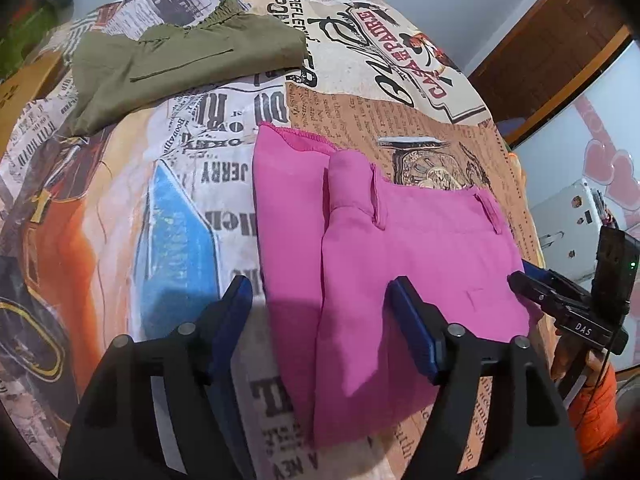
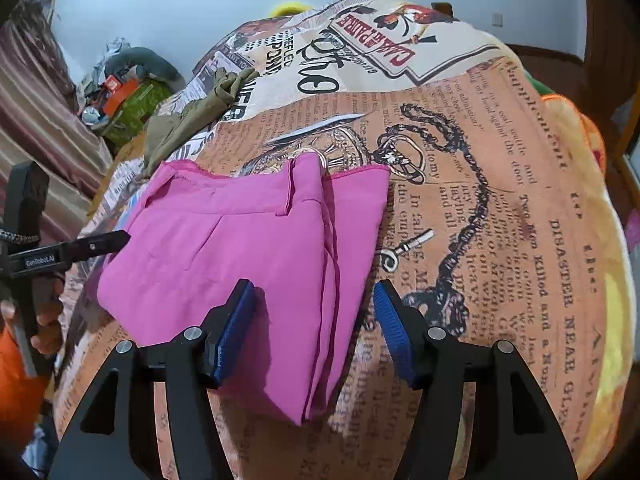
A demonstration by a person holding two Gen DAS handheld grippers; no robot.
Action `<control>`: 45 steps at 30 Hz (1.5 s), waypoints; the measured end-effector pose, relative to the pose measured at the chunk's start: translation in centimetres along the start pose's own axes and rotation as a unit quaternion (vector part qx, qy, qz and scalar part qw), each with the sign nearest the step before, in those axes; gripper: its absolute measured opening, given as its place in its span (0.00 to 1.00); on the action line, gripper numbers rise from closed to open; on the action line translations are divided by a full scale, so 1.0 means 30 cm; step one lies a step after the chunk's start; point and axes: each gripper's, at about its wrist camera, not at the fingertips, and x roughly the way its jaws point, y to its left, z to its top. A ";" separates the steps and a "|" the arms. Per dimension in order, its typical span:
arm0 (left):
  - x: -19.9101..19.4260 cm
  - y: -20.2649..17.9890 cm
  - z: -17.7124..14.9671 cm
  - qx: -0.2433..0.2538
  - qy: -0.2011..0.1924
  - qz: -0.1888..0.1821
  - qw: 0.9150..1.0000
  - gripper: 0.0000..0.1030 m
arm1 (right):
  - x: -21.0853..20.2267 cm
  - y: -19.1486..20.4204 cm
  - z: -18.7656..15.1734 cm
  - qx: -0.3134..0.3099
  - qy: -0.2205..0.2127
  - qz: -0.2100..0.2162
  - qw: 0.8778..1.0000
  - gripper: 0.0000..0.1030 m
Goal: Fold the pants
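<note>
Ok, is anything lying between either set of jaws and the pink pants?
Nothing visible. The pink pants lie folded on the printed bedspread, directly under the open left gripper and right gripper. The green pants sit well away, farther back.

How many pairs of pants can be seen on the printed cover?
2. The pink pants lie folded near the grippers, in the foreground. The olive pants lie folded further back, toward the far left of the printed cover. Others could be outside the views.

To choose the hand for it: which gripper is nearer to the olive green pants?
Left. The left gripper is at the pink pants' edge facing the olive green pants; the right gripper is at the opposite edge.
</note>
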 end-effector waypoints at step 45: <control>-0.190 -0.129 0.030 0.053 -0.053 0.011 0.997 0.17 | -0.095 0.115 0.092 -0.039 -0.053 0.059 0.996 0.11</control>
